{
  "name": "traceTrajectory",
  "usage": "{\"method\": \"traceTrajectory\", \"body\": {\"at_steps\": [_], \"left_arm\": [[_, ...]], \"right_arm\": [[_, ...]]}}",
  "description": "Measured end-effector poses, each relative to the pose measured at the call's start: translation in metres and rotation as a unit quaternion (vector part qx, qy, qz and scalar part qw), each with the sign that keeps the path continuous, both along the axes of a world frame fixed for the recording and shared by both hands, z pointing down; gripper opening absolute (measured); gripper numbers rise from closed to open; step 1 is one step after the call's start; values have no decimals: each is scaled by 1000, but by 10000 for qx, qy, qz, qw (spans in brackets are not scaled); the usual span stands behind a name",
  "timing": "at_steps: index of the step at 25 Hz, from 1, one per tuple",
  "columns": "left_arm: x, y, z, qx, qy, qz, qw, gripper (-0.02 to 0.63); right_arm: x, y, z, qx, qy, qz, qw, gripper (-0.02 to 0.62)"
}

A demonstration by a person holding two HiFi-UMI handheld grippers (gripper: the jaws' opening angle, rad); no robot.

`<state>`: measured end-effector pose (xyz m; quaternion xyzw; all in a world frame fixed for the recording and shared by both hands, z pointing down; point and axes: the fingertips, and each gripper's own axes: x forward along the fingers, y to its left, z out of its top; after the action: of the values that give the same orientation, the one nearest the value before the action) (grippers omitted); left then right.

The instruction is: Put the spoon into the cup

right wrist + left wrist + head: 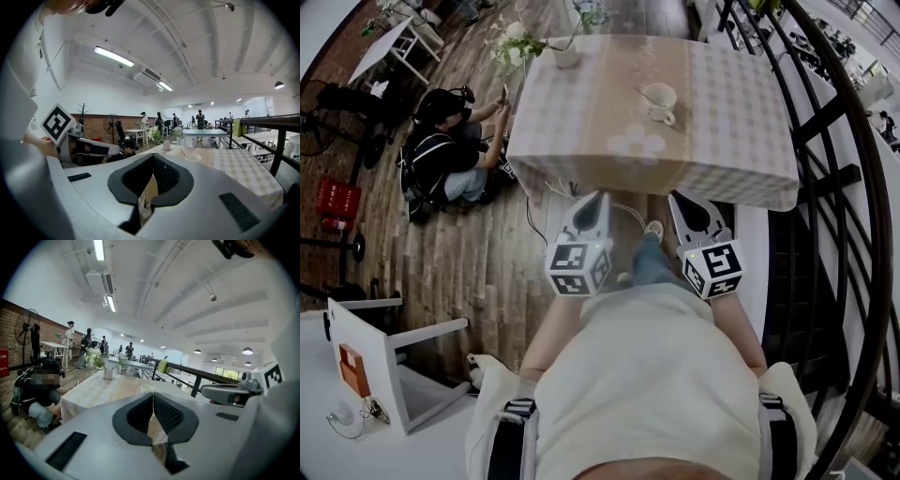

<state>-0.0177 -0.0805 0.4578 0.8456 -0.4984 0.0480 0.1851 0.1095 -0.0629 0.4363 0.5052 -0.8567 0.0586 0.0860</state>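
I am holding my left gripper [601, 199] and right gripper [676, 201] closed and empty, short of the table [581, 141]. The cup [660, 99] is sitting there, spoon [641, 94] just beside it.

Left claw [600, 199], right claw [677, 200]: both closed, seemingly empty.

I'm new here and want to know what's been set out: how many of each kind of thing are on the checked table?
Cup: 1
Spoon: 1
Vase of flowers: 1
Total: 3
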Motion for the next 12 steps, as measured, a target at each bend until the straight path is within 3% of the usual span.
{"method": "traceTrajectory", "body": {"at_steps": [12], "left_arm": [[1,6,-1,49,22,60,10000,6]], "right_arm": [[-2,8,-1,52,-2,32,10000,-3]]}}
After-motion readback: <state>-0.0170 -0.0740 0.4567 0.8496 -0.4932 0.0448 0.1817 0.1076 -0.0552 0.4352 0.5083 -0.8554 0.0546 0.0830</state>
